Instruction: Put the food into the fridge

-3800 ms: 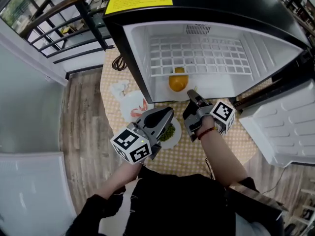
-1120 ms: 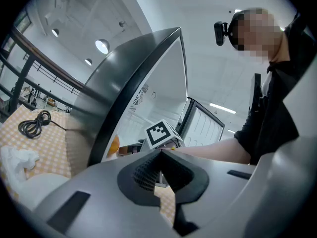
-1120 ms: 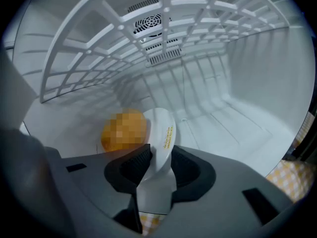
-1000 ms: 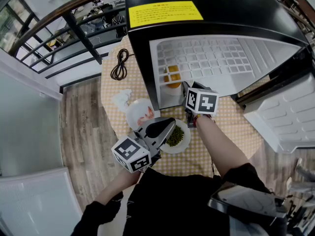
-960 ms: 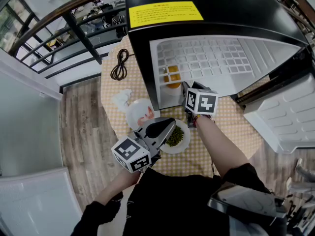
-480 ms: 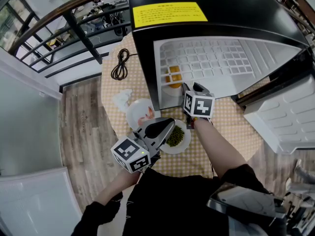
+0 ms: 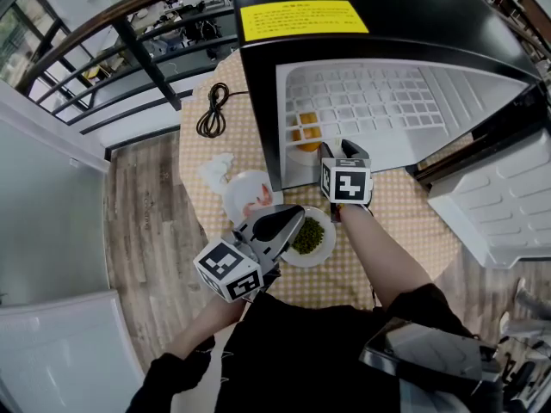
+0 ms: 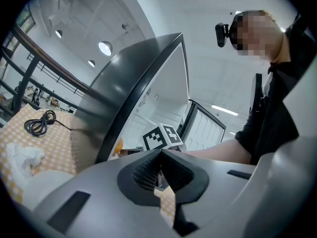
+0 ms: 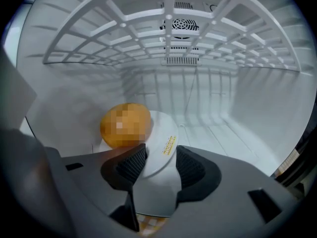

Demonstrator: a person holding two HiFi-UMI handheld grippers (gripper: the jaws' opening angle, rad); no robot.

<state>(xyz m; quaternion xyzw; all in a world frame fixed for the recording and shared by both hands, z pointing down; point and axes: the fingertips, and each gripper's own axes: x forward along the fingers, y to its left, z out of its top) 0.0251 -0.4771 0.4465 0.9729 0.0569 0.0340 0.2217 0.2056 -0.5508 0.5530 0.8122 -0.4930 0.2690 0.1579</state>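
Now, with your right tongs (image 9: 161, 165) just opened and loose around the rim of the plate (image 9: 161, 145) inside the fridge (image 9: 233, 118), back straight out without nudging the orange food (image 9: 125, 125); your left tongs (image 8: 159, 170) hang clenched, empty.

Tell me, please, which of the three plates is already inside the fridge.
The plate carrying the orange food, on the fridge floor under the wire shelf. The plate of greens and the plate with pinkish food stand outside on the table.

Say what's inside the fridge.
A white plate with an orange food sits on the fridge floor, below the wire shelf. The right gripper, fingers just opened around the rim, covers the plate's near edge.
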